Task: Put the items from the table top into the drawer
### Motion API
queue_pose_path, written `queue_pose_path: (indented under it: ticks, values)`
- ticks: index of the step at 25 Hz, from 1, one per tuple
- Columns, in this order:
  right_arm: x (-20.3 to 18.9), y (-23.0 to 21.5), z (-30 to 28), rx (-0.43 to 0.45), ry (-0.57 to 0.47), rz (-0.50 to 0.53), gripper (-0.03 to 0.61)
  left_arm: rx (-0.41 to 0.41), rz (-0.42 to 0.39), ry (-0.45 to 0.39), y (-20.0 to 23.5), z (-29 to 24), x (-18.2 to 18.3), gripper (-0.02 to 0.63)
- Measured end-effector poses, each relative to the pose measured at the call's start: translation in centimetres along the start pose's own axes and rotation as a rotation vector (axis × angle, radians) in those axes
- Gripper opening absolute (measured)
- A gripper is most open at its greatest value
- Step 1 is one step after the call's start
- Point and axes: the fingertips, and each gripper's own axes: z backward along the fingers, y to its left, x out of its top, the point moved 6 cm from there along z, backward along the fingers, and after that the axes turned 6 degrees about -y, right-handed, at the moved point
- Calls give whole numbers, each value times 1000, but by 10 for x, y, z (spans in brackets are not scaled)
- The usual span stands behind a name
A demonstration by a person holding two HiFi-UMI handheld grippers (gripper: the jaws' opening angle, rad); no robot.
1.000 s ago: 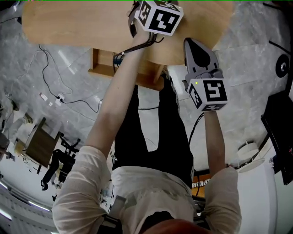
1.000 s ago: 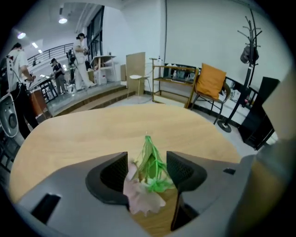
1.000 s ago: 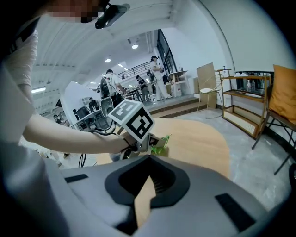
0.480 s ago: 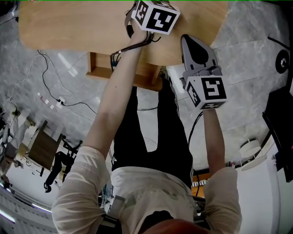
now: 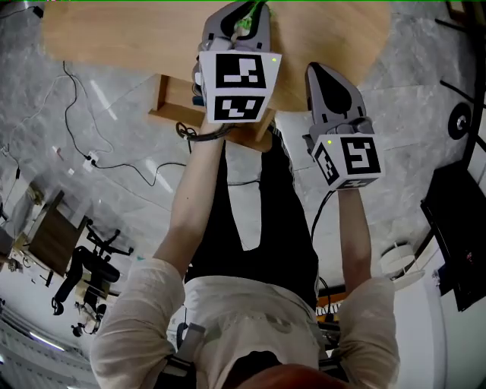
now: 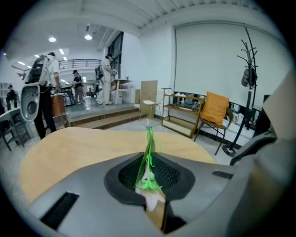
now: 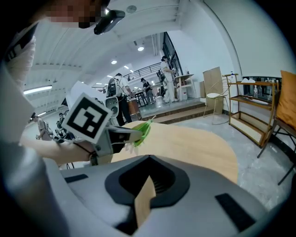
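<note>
My left gripper [image 5: 241, 11] hangs over the wooden table [image 5: 114, 38], shut on a thin green and white item [image 5: 247, 14]. Its jaws have just been closing, and the item is pinched between them. In the left gripper view the item [image 6: 148, 159] stands upright out of the jaws of that gripper [image 6: 150, 185]. The right gripper view shows the left gripper [image 7: 125, 134] with the green item [image 7: 143, 128] sticking out. My right gripper [image 5: 317, 70] sits to the right near the table's edge, shut and holding nothing [image 7: 148, 185]. A wooden drawer [image 5: 171, 106] juts out below the table.
Cables [image 5: 91, 159] trail over the marble floor at the left, near an office chair [image 5: 83, 266]. Beyond the table stand a chair with an orange cushion [image 6: 215, 109], a low shelf [image 6: 180, 113] and a coat stand [image 6: 247, 78]. People stand far off [image 6: 106, 78].
The left gripper has lifted off the table and come back toward me, now with the green item in its jaws. The right gripper has shifted only slightly.
</note>
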Motion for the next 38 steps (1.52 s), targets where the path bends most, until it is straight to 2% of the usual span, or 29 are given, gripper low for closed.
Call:
queue_pose_path:
  ticks: [5,12,16,23,26,29,32,35,38]
  values:
    - [27,45,-11,80,-26,28,5,108,134,-114,46,96,6,48]
    - [49,143,-53,273,-27,110,5,237,266,-248,103,196,7,48]
    - [50,196,-76,350,-16,140,5,313,241,-250,132,231,-7,48]
    - [49,239,-91,411,-1,159,5,342,296,-263,154,258,-15,46]
    - [44,251,-97,422,11,171,5,343,291,-261,164,263,-20,46]
    - [41,244,-101,390,12,187,5,291,202,-217,161,260,-27,46]
    - [40,219,-97,309,3,172,5,174,32,-129,139,248,-39,46]
    - [36,190,-88,240,8,167,5,44,-83,-64,113,234,-62,46]
    - [29,160,-76,180,17,144,5,-105,-289,26,84,218,-93,46]
